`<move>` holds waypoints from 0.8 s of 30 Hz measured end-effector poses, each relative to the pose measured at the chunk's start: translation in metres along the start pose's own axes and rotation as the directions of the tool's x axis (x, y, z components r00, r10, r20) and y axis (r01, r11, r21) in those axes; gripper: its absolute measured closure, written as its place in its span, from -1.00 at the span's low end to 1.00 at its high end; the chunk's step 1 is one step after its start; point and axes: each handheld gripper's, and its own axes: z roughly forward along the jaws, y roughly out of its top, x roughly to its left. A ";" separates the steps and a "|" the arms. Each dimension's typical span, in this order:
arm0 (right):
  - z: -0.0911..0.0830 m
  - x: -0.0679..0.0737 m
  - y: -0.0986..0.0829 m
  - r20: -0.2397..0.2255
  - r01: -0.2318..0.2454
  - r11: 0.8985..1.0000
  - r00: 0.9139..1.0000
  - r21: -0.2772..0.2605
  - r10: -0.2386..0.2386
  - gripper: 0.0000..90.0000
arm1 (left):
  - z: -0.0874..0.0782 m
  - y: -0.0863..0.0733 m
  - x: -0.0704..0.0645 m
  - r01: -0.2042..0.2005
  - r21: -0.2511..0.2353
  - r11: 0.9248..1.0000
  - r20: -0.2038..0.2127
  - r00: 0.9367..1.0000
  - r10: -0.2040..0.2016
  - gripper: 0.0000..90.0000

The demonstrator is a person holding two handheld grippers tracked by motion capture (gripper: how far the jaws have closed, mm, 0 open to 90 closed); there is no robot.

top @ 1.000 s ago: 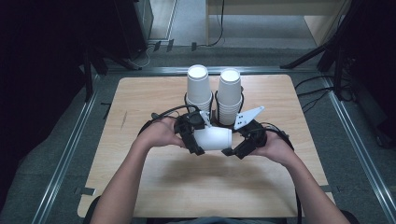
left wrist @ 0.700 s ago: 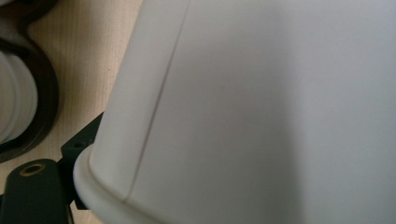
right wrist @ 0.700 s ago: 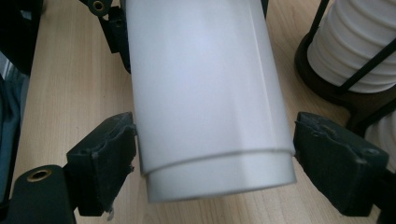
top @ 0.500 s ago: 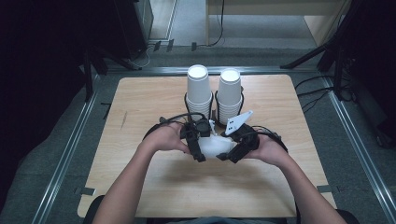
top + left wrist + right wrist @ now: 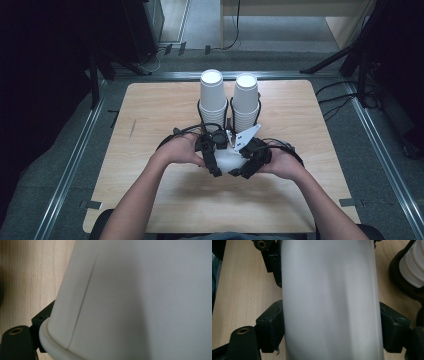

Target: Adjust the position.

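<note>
- Right tongs (image 5: 332,340): the two black jaws stand either side of the white paper cup (image 5: 329,300) and press its wall; in the right gripper view the cup runs straight up between them, so these tongs are closed on the cup across its width.
- Left tongs (image 5: 212,159): in the left gripper view the cup's rolled rim (image 5: 53,345) lies against a black jaw at lower left; the second jaw is hidden behind the cup, so whether this pair actually clamps cannot be told.
- Cup (image 5: 230,160): it lies on its side between the two hands, low over the front middle of the desk (image 5: 150,115), its long axis running roughly left to right. Both tongs meet it, one from each end, and neither hand is clearly nearer. Whether one cup or several nested cups are held cannot be told.
- Judgement: the coming move turns on that sideways axis; pulling apart along it would part nested cups, if there are any.
- Beyond: two upright stacks of cups (image 5: 212,97) (image 5: 246,100) stand in black holders just behind the hands.
- Change: compared with a second ago, the hands have come closer together and slightly nearer the person, so less of the cup shows between them; the stacks are unmoved.
</note>
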 end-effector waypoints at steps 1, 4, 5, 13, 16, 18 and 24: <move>-0.001 0.000 0.000 0.005 0.004 1.000 1.000 -0.002 -0.004 -0.55 | -0.001 -0.001 0.000 -0.013 -0.015 1.000 -0.012 1.000 0.013 -0.83; -0.004 0.000 0.001 0.020 0.009 1.000 1.000 -0.010 -0.009 -0.55 | -0.003 -0.001 -0.001 0.008 -0.061 0.998 -0.021 1.000 -0.010 -0.93; -0.005 -0.001 0.001 0.025 0.006 1.000 1.000 -0.020 -0.005 -0.55 | -0.004 -0.001 -0.001 0.014 -0.073 0.997 -0.027 1.000 -0.016 -1.00; -0.016 -0.005 -0.002 0.030 -0.006 0.998 1.000 -0.065 0.008 -0.56 | -0.016 -0.007 0.000 0.012 -0.197 0.980 -0.040 0.999 -0.020 -1.00; -0.022 -0.006 -0.003 0.021 -0.026 0.994 0.999 -0.104 0.028 -0.56 | -0.022 -0.012 0.000 0.023 -0.258 0.966 -0.026 0.999 -0.031 -1.00; -0.024 -0.007 -0.003 0.022 -0.029 0.992 0.999 -0.123 0.031 -0.56 | -0.025 -0.014 0.000 0.034 -0.287 0.957 -0.025 0.999 -0.043 -1.00; -0.029 -0.007 -0.004 0.019 -0.028 0.988 0.999 -0.149 0.031 -0.56 | -0.033 -0.020 -0.001 0.052 -0.370 0.928 -0.005 0.998 -0.057 -1.00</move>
